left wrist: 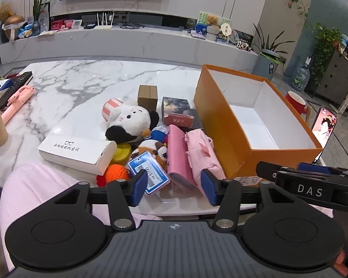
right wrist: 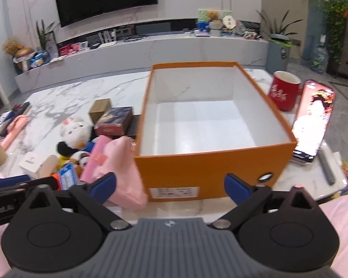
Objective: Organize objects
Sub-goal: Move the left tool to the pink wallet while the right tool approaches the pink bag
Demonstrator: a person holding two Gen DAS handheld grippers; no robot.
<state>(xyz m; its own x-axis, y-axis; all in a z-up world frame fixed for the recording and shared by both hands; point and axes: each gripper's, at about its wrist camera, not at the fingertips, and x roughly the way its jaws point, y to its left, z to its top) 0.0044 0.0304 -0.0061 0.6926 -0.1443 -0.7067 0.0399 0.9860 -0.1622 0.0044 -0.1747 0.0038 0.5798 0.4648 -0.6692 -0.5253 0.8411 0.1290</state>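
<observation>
The left claw [left wrist: 172, 185] hangs half open over the near tabletop [left wrist: 69, 85] edge, nothing between its pads. The right claw [right wrist: 170, 188] gapes wide and empty before the orange box [right wrist: 206, 171]. Just past the left claw lies the pile: blue tag [left wrist: 148, 171], pink case [left wrist: 179, 155], pink pouch [left wrist: 201, 153], white case [left wrist: 77, 151], plush [left wrist: 130, 120]. The box stands open and empty, right of the pile.
</observation>
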